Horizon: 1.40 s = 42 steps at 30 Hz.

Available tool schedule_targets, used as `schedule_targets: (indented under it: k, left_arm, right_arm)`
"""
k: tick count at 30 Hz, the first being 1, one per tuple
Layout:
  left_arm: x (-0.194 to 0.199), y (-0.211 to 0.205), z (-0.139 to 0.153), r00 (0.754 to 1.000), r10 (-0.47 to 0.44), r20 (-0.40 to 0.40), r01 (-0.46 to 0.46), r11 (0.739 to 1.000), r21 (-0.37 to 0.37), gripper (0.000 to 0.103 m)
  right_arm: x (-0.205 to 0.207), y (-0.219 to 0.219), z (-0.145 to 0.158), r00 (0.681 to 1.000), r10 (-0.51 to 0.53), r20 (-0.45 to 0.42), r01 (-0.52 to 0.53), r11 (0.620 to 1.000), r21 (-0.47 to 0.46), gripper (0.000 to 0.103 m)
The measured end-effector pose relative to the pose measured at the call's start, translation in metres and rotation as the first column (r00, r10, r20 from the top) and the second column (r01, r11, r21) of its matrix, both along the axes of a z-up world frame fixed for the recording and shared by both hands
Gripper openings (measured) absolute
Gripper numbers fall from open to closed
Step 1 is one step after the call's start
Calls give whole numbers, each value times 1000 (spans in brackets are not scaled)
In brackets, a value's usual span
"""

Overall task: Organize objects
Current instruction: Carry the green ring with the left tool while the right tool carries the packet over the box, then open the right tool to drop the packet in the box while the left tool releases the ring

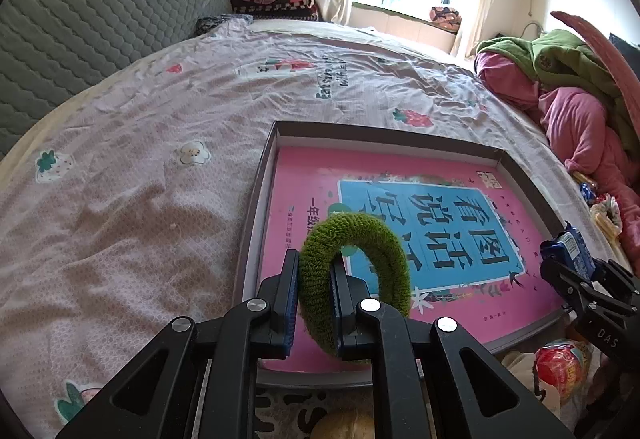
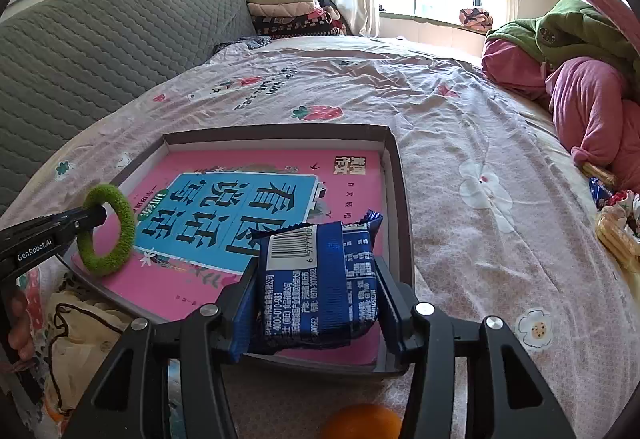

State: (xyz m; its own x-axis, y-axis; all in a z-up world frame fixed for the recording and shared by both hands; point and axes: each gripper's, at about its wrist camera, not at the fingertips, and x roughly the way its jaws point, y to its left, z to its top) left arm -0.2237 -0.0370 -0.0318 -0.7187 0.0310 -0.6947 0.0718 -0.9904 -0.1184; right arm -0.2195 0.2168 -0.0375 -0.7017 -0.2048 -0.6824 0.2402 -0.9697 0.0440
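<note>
A: State the position of the hair tie (image 1: 356, 279).

B: The green fuzzy ring stands on edge between the pads of the left tongs (image 1: 314, 303), which are closed tight on one side of the loop. The rest of the ring rises ahead of the tips, over the near left part of the box (image 1: 256, 199).

A: Handling properties?

B: Judged very light, soft and compressible. It should not slip from the pads, but it will flex. Hold across the band, as now, not through the hole.

A: And the snack packet (image 2: 320, 279)?

B: The blue foil packet sits between the pads of the right tongs (image 2: 316, 303), gripped by its two side edges, barcode up. Judged light, slick, with crushable contents. Keep pressure moderate.

A: What lies beyond the tips?

B: A pink book (image 2: 248, 207) fills the floor of the box directly ahead of both tongs. The box rests on the bed (image 2: 460, 119). An orange (image 2: 362, 423) lies below the right tongs, in front of the box.
</note>
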Motion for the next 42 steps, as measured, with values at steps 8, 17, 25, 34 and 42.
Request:
schedule_targets:
  k: [8, 17, 25, 34, 42]
  left_arm:
    - [-1, 1, -3, 1000, 1, 22, 0, 1000, -7, 15]
    - [3, 5, 1, 1000, -1, 22, 2, 999, -42, 42]
    - [12, -1, 11, 999, 32, -4, -32, 999, -30, 52]
    - [33, -3, 21, 997, 59, -42, -59, 998, 1, 64]
    - [58, 8, 39, 993, 54, -100, -57, 998, -29, 74]
  right_arm:
    - [-1, -5, -1, 1000, 2, 1, -2, 999, 47, 53]
    - [-1, -9, -2, 1000, 14, 9, -15, 996, 84, 54]
    - [0, -3, 3, 1000, 7, -1, -7, 999, 52, 54]
    - [15, 5, 20, 998, -4, -64, 4, 1000, -8, 58]
    - [34, 3, 40, 991, 26, -134, -31, 999, -33, 62]
